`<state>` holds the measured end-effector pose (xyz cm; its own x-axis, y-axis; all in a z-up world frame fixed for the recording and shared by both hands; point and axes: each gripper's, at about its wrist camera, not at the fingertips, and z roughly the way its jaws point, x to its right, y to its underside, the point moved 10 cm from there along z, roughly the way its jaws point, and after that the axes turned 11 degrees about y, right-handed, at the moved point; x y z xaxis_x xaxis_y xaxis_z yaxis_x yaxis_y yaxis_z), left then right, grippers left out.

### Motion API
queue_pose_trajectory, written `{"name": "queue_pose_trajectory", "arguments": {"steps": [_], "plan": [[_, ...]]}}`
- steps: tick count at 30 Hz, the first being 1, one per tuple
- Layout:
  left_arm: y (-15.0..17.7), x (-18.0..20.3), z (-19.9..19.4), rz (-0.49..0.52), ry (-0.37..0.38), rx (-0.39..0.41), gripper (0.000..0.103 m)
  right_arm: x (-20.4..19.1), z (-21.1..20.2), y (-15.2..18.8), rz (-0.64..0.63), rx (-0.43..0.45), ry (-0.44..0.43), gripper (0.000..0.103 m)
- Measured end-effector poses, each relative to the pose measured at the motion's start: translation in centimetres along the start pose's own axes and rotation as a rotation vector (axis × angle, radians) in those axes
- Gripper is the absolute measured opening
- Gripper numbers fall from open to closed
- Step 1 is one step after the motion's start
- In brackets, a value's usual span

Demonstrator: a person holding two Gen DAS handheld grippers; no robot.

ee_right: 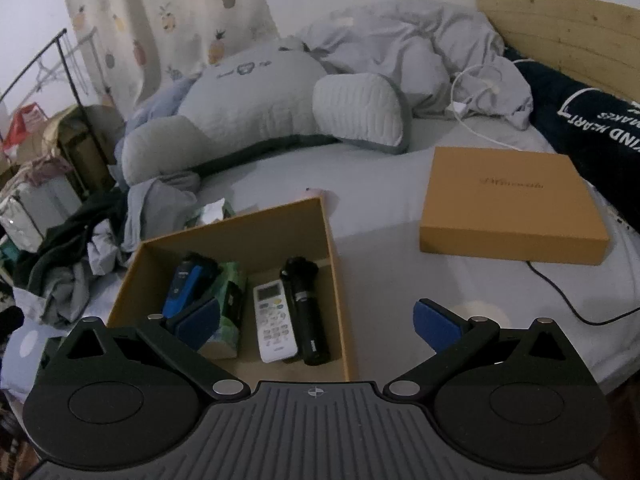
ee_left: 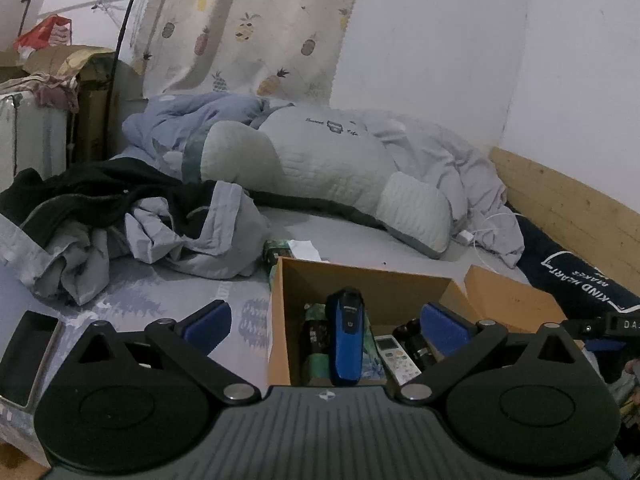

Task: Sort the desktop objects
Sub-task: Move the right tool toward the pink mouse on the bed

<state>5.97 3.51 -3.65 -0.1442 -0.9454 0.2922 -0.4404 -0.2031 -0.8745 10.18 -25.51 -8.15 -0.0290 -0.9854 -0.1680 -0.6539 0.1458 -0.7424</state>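
A: Where do we stand? Our left gripper [ee_left: 326, 326] has its jaws spread wide with nothing between them, and the right gripper [ee_right: 316, 324] is just as wide and just as empty

B: So we hold nothing. The box [ee_right: 240, 224] sits lower centre of the right view, open at the top, and 4 things lie in it: a blue shaver [ee_right: 182, 286] at its left, a green pack [ee_right: 232, 288] beside that, a white remote [ee_right: 274, 326], then a black cylinder [ee_right: 304, 312] along the right wall

A: They lie side by side, lengthwise, we'd guess so that all 4 fit on the floor of the box

B: And the lid [ee_right: 508, 204] rests flat at right centre, well apart from the box, likely parked there to keep the opening free

A: Then we judge the sorting nearly done; closing the box looks like what's left, though we can't tell if more items wait out of view
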Motion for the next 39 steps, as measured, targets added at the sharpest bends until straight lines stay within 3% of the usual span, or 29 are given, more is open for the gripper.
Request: {"name": "queue_pose_trajectory", "arguments": {"steps": [6,9,17,23,32,39], "plan": [[-0.5,-0.2,0.3,-0.007,0.003,-0.013,0.103,-0.1,0.2,0.3,0.0,-0.012,-0.001,0.103],[0.8,0.1,-0.3,-0.008,-0.002,-0.009,0.103,-0.3,0.3,0.2,-0.003,-0.014,-0.002,0.103],[-0.7,-0.5,-0.5,-0.018,-0.014,0.013,0.103,-2.4,-0.8,-4.5,-0.021,0.05,-0.059,0.103],[-3.7,0.2,0.5,-0.005,0.004,0.022,0.103,-3.9,-1.7,-8.1,-0.035,0.098,-0.103,0.103],[-10.8,1.3,1.4,-0.05,0.075,0.104,0.103,-6.7,-3.3,-14.8,-0.057,0.193,-0.176,0.103],[-14.3,2.2,2.5,0.006,0.065,0.156,0.103,-8.7,-2.5,-19.9,-0.106,0.262,-0.178,0.103]]}}
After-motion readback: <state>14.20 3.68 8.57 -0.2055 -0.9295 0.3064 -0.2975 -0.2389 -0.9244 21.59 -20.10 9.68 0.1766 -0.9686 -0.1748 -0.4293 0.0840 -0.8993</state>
